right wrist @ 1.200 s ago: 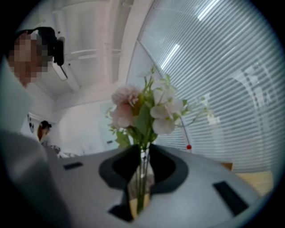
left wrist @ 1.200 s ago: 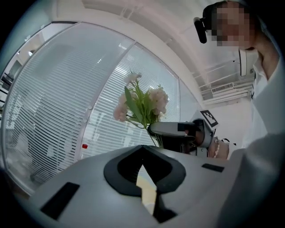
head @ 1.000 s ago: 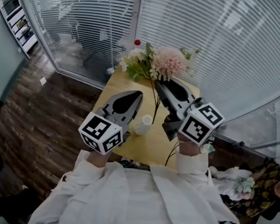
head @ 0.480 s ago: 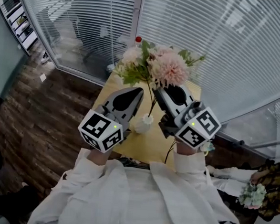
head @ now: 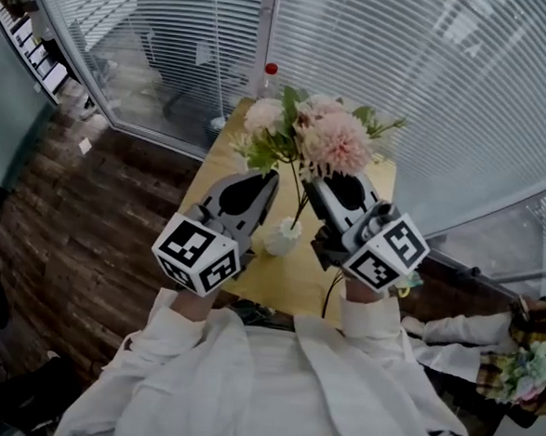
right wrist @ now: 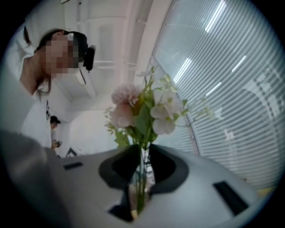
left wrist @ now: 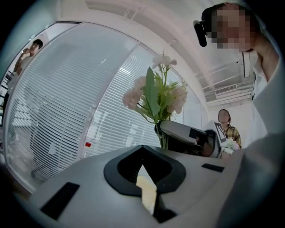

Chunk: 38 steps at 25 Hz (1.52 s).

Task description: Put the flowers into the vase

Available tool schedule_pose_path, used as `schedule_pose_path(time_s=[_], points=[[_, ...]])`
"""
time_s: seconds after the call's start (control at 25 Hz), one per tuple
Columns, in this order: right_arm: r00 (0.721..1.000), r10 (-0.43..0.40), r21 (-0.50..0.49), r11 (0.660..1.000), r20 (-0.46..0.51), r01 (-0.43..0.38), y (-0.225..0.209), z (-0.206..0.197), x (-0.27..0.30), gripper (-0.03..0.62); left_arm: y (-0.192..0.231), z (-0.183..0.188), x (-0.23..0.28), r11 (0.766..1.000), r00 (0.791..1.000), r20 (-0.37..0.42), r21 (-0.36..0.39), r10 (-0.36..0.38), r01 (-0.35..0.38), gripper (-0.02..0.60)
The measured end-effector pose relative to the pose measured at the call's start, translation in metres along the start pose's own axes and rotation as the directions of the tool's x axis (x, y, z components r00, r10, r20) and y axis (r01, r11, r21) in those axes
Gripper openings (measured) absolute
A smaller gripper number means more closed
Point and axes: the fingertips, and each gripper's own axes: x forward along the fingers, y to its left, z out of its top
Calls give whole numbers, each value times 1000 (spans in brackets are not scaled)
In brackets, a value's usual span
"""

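Observation:
A bunch of pink and white flowers (head: 327, 137) with green leaves stands nearly upright. My right gripper (head: 311, 180) is shut on its stems, which run down to the mouth of the small white vase (head: 280, 237) on the yellow table (head: 297, 277). In the right gripper view the stems (right wrist: 140, 187) pass between the jaws, with the blooms (right wrist: 142, 111) above. My left gripper (head: 268, 177) hovers just left of the stems and above the vase, with its jaws together and nothing in them. The left gripper view shows the flowers (left wrist: 156, 95) and my right gripper (left wrist: 187, 136) beyond its jaws.
A red-capped bottle (head: 270, 70) stands at the table's far edge. A dark stem (head: 331, 298) hangs over the near edge. Glass walls with blinds enclose the far side. A person (head: 524, 356) holding flowers stands at the right.
My right gripper has lifted and tipped the bunch from low over the far end of the table to nearly upright above the vase. The left gripper has stayed put.

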Motion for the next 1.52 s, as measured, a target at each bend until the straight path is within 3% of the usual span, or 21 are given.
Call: schedule_pose_path(time_s=[0.88,1.52], points=[[999,-14,61,998,-39,16,-29,-41,-8,72,2,-33,18,998,997,-82,-65,-8,3,9],[992,-24,103,994,-125,38,-3,-90,-36,73,-15,-62,-5,995,995,-103,-96,-10,0,9]])
